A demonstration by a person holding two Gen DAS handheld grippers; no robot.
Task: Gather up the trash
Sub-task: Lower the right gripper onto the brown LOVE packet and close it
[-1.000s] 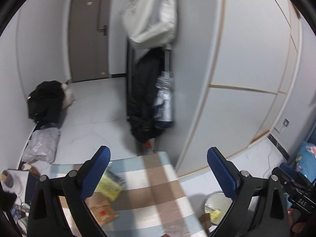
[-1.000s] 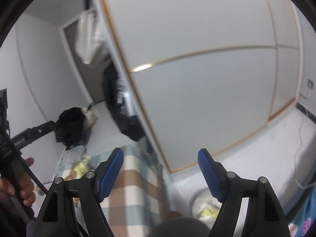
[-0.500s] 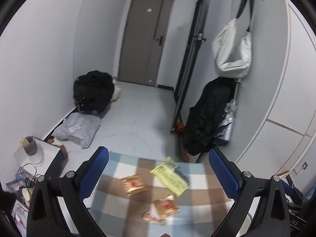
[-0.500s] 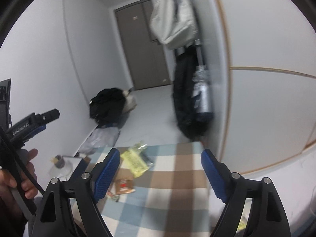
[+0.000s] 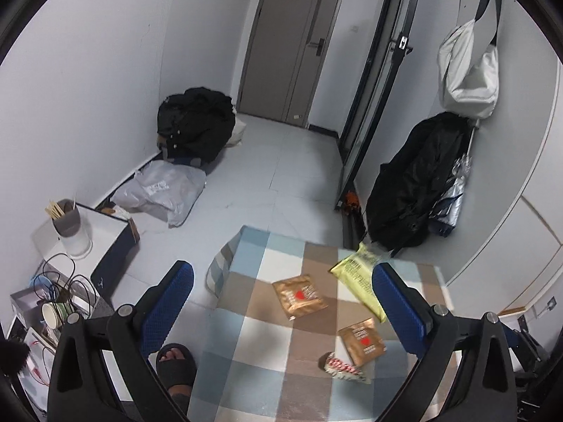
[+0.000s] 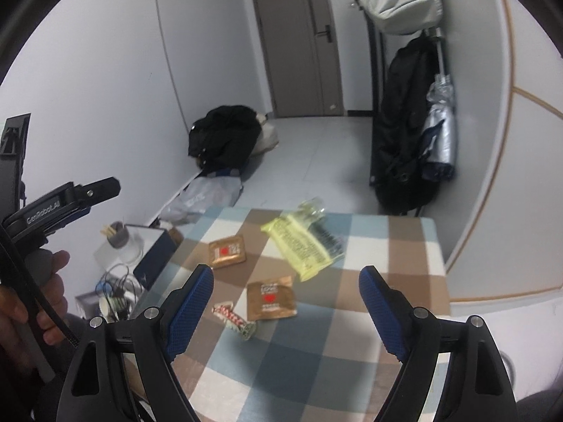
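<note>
Four wrappers (image 6: pixel 270 301) on checked cloth (image 6: pixel 387 253) ahead of both gaping, empty tongs (image 6: pixel 286 307).

The left gripper (image 5: pixel 281 302) is hanging over a checked worktop (image 5: pixel 246 362) with its blue fingers (image 5: pixel 169 302) spread wide and nothing between them. Two brown packets (image 5: pixel 299 295) (image 5: pixel 362 341), a yellow wrapper (image 5: pixel 355 277) and a red-and-white wrapper (image 5: pixel 343 367) are lying on the cloth. A sandalled foot (image 5: pixel 176 362) is showing beside it.
</note>
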